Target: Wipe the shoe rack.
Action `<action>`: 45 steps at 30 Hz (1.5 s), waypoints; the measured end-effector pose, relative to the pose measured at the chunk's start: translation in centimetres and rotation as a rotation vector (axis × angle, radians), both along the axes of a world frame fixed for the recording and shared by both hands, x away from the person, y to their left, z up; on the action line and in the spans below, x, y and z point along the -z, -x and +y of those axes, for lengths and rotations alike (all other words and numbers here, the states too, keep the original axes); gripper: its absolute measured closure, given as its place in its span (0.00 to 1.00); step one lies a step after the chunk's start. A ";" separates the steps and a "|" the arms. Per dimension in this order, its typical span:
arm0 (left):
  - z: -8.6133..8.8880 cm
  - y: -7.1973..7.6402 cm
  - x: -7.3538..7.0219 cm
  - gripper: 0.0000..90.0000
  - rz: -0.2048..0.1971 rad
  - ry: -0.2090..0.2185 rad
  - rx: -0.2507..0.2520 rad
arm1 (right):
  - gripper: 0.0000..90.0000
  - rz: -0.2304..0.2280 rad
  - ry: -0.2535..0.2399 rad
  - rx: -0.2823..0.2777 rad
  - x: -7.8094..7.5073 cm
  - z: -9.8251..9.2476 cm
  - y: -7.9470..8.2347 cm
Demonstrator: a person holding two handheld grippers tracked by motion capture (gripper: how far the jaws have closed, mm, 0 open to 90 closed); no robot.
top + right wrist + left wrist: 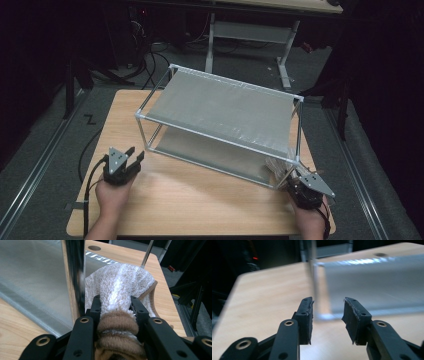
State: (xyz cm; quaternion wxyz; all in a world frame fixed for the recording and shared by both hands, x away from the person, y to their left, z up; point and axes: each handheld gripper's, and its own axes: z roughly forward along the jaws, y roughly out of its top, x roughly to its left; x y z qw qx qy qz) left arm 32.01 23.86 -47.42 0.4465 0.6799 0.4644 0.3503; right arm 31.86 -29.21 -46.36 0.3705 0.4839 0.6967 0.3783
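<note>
Unmarked white towel (120, 282) in right gripper (115, 305)

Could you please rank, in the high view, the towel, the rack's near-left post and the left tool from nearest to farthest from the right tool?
From the right tool:
1. Towel: clamped in it, near-right rack corner.
2. Rack's near-left post: across the table.
3. Left tool: near-left, farthest.

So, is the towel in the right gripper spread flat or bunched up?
Bunched up. The right gripper pinches the towel into thick folds between its jaws, beside the rack corner post.
</note>
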 end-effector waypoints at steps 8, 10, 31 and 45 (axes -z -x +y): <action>-2.9 3.0 0.6 0.65 -0.008 -0.005 0.136 | 0.77 0.006 0.005 -0.025 0.1 1.4 0.6; -2.8 3.0 0.6 0.64 -0.001 0.011 0.152 | 0.77 0.004 0.007 -0.036 0.1 2.0 0.8; -2.4 2.8 0.9 0.63 -0.001 0.017 0.156 | 0.77 0.010 -0.012 -0.268 0.0 11.3 3.5; -4.6 3.5 0.7 0.64 0.000 0.016 0.257 | 0.77 -0.013 0.015 -0.356 -0.4 13.3 4.8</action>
